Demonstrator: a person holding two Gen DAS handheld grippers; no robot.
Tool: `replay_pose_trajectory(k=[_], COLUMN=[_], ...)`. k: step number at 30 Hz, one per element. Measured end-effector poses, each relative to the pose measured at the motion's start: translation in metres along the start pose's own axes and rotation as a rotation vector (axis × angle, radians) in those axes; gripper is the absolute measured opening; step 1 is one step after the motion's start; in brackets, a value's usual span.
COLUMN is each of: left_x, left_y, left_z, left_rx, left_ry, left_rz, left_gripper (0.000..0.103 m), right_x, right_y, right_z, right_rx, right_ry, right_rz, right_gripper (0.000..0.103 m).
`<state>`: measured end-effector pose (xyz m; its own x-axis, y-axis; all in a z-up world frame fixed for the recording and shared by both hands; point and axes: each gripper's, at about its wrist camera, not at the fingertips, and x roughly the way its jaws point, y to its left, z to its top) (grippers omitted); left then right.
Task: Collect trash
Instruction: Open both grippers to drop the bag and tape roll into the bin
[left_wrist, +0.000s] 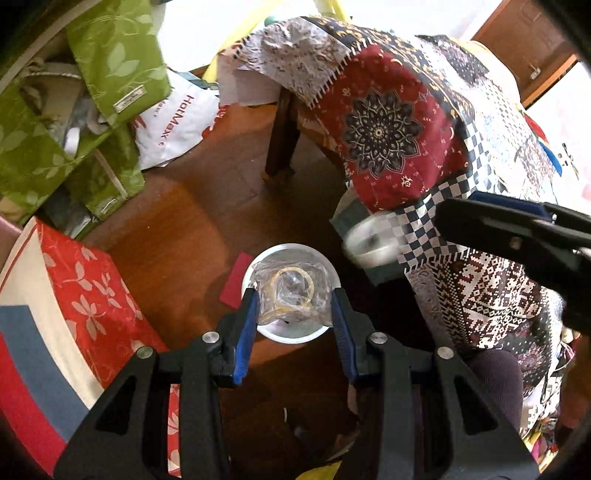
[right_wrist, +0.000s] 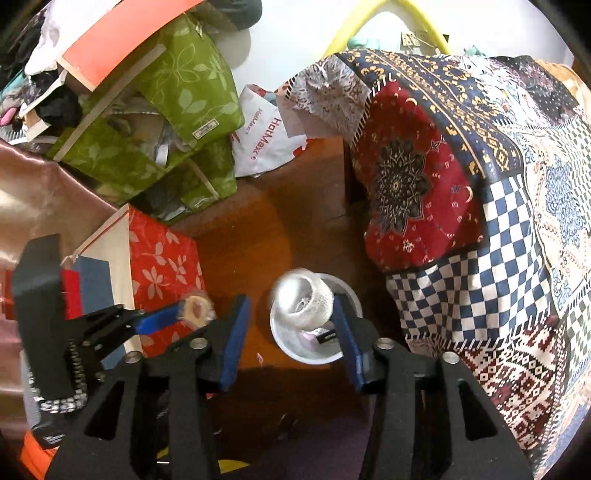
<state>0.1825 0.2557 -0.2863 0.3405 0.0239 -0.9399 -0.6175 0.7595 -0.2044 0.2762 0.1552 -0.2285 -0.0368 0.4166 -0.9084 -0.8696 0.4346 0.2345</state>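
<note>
left wrist: fingers (left_wrist: 250, 306) pinch crumpled clear wrapper (left_wrist: 290, 291); right fingers (right_wrist: 341, 321) parted.

Each gripper is a black plastic frame with triangular cut-outs and round silver screw heads at its pivots. The left gripper (left_wrist: 293, 301) has fingers (left_wrist: 246, 325) lined with blue pads. The right gripper (right_wrist: 290, 325) is built alike, its fingers (right_wrist: 233, 341) also blue-lined beside those silver screws.
</note>
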Motion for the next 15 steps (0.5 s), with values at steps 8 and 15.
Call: replay_pose_trajectory(k=[8, 15], left_x=[0.025, 0.011], left_y=[-0.012, -0.019], left_z=[0.013, 0.016], left_rx=[-0.012, -0.004], left_ry=[0.069, 0.030], left_rz=[-0.036, -0.006], left_gripper=[0.048, 0.050], right_x=[-0.013, -0.033], right_y=[-0.004, -0.012], right_z=[0.002, -0.007], right_rx=[-0.030, -0.012], right_ry=[-0.039, -0.074], right_rz=[-0.028, -0.041], right_gripper=[0.048, 0.048])
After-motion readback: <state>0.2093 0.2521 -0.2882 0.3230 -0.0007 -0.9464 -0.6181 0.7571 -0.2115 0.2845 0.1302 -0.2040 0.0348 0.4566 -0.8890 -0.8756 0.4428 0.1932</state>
